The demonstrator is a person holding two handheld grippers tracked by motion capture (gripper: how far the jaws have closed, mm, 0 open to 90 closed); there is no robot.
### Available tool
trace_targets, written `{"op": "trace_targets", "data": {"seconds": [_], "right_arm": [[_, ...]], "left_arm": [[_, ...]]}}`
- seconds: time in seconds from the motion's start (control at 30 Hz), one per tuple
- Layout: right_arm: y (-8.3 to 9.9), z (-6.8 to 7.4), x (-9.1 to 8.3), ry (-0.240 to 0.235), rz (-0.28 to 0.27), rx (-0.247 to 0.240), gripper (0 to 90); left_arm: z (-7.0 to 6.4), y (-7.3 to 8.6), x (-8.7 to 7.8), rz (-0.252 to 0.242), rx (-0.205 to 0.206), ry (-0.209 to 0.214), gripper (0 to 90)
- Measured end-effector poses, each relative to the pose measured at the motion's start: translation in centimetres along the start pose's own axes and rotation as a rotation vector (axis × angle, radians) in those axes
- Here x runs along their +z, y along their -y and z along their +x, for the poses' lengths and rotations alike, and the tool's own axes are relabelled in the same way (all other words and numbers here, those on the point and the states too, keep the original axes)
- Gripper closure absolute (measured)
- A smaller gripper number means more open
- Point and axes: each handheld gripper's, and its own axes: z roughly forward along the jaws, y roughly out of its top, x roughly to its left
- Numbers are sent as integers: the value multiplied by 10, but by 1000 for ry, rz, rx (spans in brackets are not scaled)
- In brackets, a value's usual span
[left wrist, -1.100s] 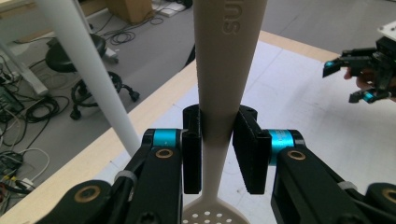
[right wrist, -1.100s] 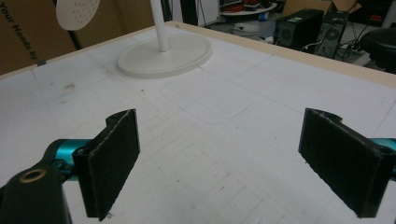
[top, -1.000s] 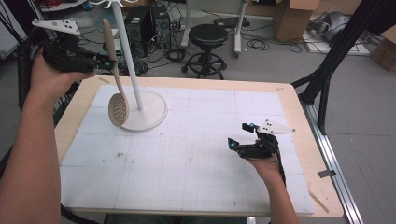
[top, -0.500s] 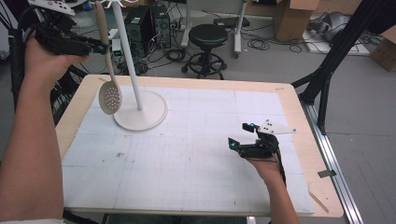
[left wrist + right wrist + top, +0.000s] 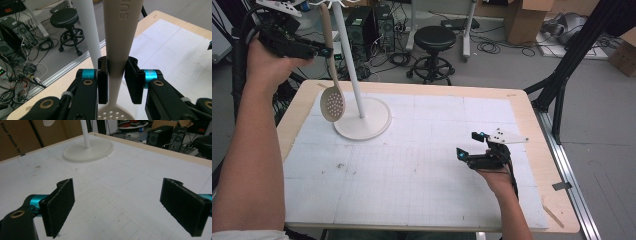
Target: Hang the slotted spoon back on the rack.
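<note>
Right gripper: low over the white mat at the table's near right, forearm in from the bottom edge, jaws wide apart with nothing between.
Left gripper: raised high at the far left, forearm reaching up, jaws clamped on the spoon's handle.
Slotted spoon: hanging in the air, long axis near upright, perforated bowl down, just beside the stand's pole.
Stand: round base on the mat's far left, white pole upright.

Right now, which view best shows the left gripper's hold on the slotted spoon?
The left gripper view: both pads clamp the slotted spoon by its handle. The high view shows it hanging whole beside the stand; the right gripper view shows its bowl's edge.
</note>
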Motion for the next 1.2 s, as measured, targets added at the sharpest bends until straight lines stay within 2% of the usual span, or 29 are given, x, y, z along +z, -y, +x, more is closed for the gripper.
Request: {"op": "trace_targets", "data": {"seconds": [0.17, 0.4, 1.0, 1.13, 1.2], "right_arm": [[0, 0, 1, 0, 1, -2, 114], [0, 0, 1, 0, 2, 0, 115], [1, 2, 2, 4, 8, -11, 114], [1, 2, 3, 7, 14, -11, 115], [1, 2, 3, 4, 15, -12, 115]], "left_arm": [[2, -2, 0, 16, 2, -32, 736], [9, 1, -1, 27, -28, -54, 736], [16, 2, 12, 21, -54, -65, 731], [14, 3, 12, 7, -62, -44, 681], [11, 2, 12, 20, -45, -60, 631]]}}
